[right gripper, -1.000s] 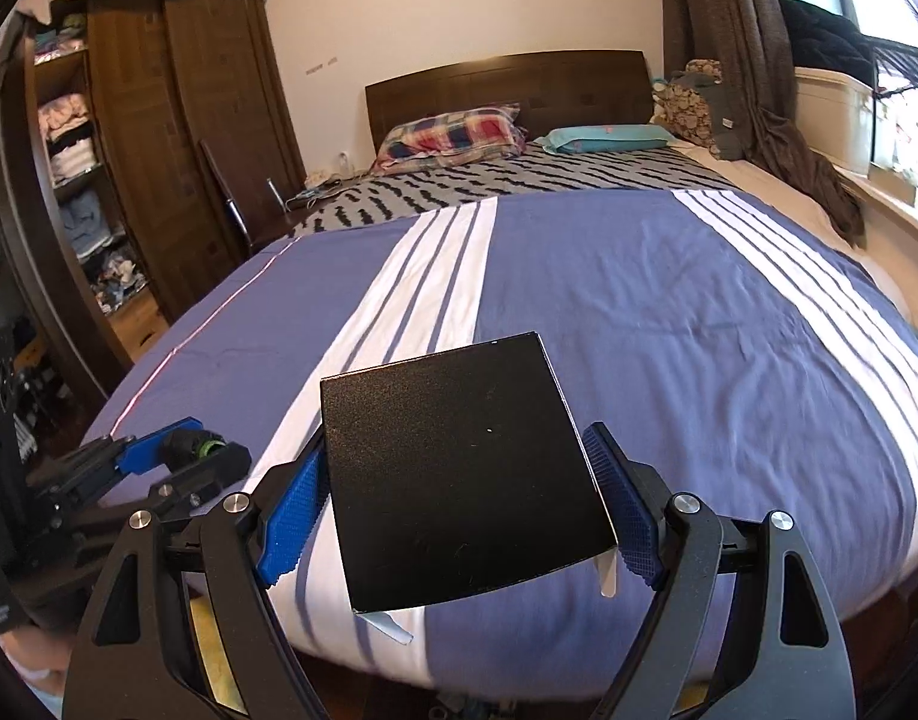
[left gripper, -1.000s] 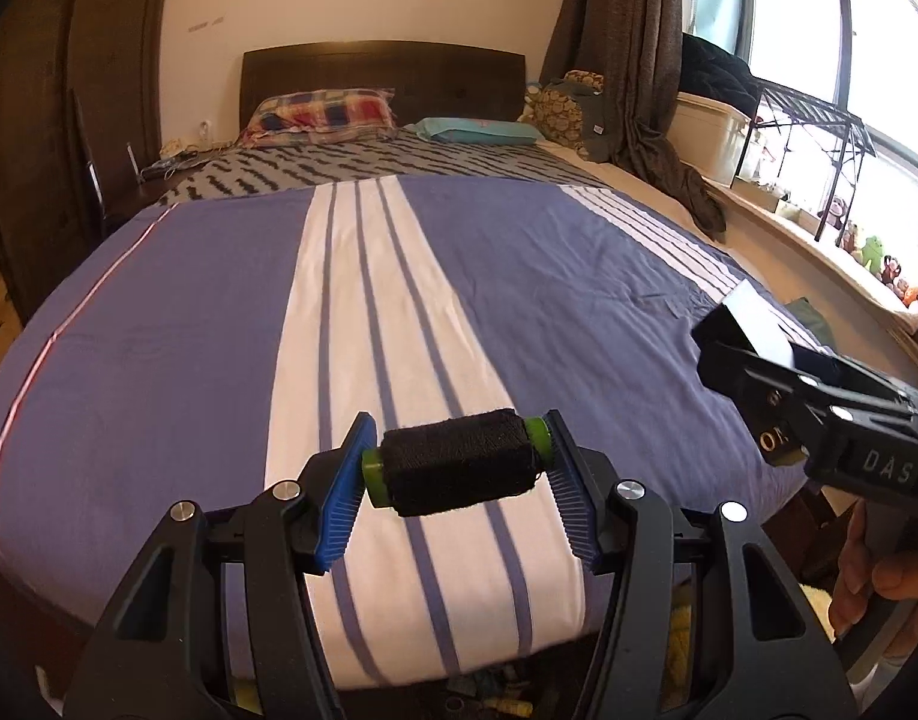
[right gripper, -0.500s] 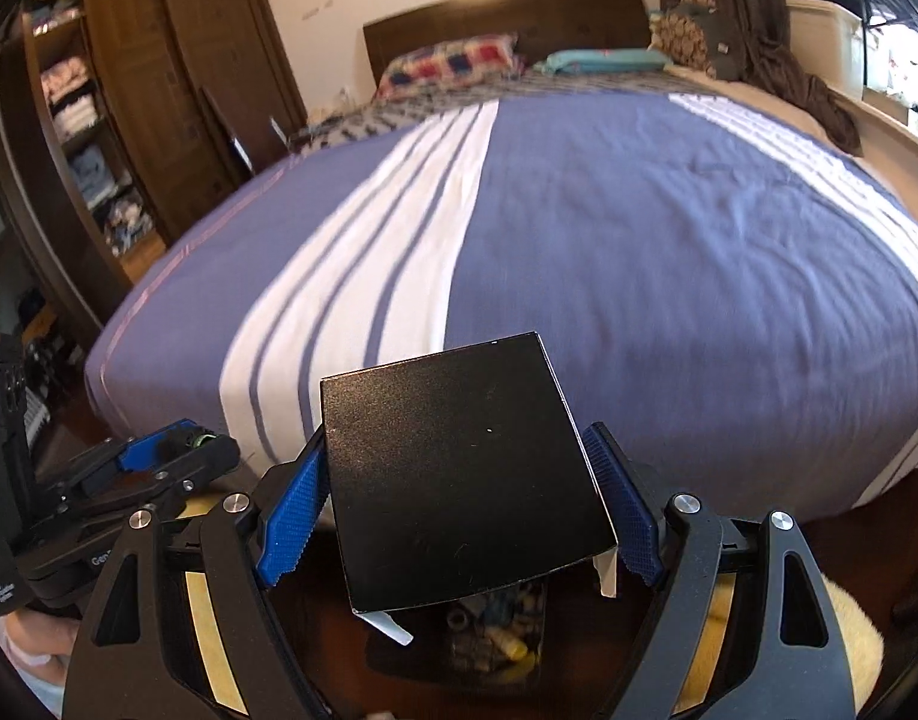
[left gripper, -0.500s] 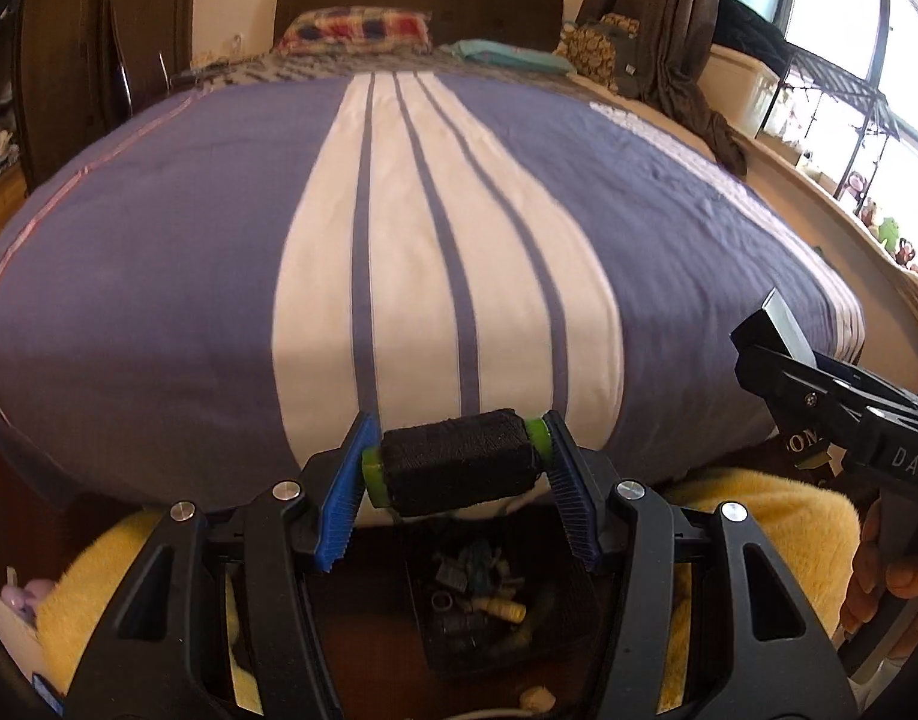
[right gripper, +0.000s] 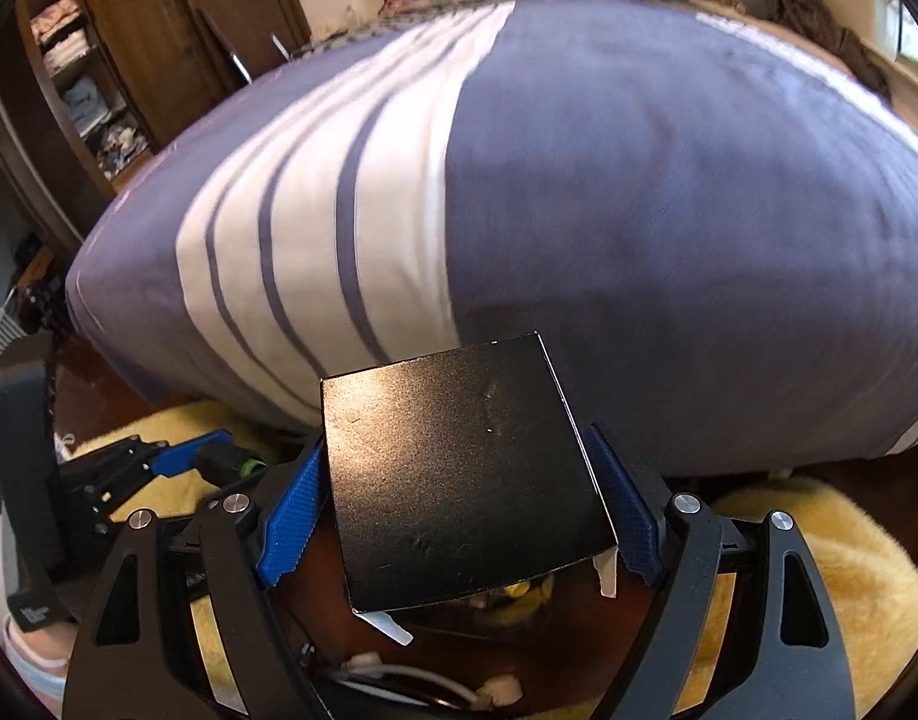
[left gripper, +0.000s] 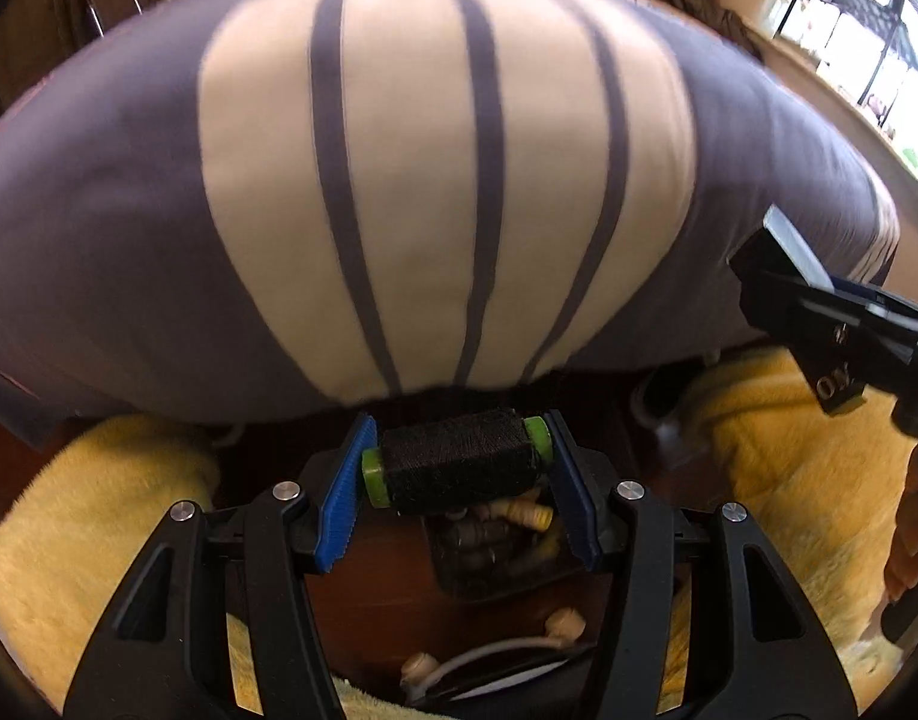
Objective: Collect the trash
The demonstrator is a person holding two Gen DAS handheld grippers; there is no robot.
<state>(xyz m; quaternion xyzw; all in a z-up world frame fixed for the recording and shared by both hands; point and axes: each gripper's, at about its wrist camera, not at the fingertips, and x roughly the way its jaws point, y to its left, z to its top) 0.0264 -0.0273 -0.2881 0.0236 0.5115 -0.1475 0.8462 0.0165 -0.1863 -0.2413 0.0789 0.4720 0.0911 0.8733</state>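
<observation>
left gripper (left gripper: 456,483), jaws clamped endwise on a black thread spool (left gripper: 456,468) with green ends, its long axis crosswise between the blue pads; directly beyond and below the spool lies a dark bin (left gripper: 498,552) of small scraps on the floor, just off the foot edge of the striped bed (left gripper: 399,180). right gripper (right gripper: 459,516), jaws closed on the side edges of a flat black box (right gripper: 459,474), hangs over the same bin, mostly hidden beneath the box; the left gripper appears the nearer to the bin, so its drop is probably straight down.

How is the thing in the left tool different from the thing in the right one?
The black spool is a small roll with green ends, clamped end to end; the black box is flat, square and much wider, so its tool's jaws stand further apart. Both are black, gripped by blue pads.
</observation>
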